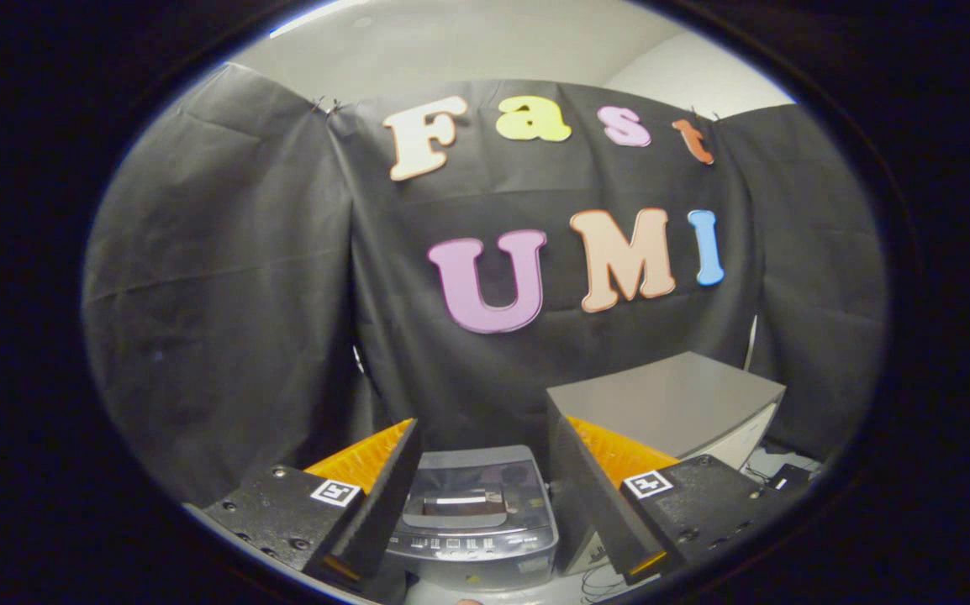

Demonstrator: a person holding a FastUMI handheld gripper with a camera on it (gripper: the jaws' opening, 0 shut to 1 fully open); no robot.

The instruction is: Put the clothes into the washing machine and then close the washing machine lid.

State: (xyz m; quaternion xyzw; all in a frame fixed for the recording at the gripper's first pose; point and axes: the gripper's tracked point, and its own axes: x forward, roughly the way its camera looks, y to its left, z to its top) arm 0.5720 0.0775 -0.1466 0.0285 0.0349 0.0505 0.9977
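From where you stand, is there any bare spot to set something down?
The flat grey top of the box beside the washing machine looks bare. The washing machine's closed lid also lies bare, seen between the open gripper's fingers. Cables crowd the spot behind the box.

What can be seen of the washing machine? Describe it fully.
The washing machine is a small grey top-loader, plastic by its look, standing upright beyond and between the open fingers of the gripper, which do not touch it. Its dark, see-through lid lies shut, with a pale handle at its front edge. A control panel with small buttons runs along the front. A larger grey box stands beside it.
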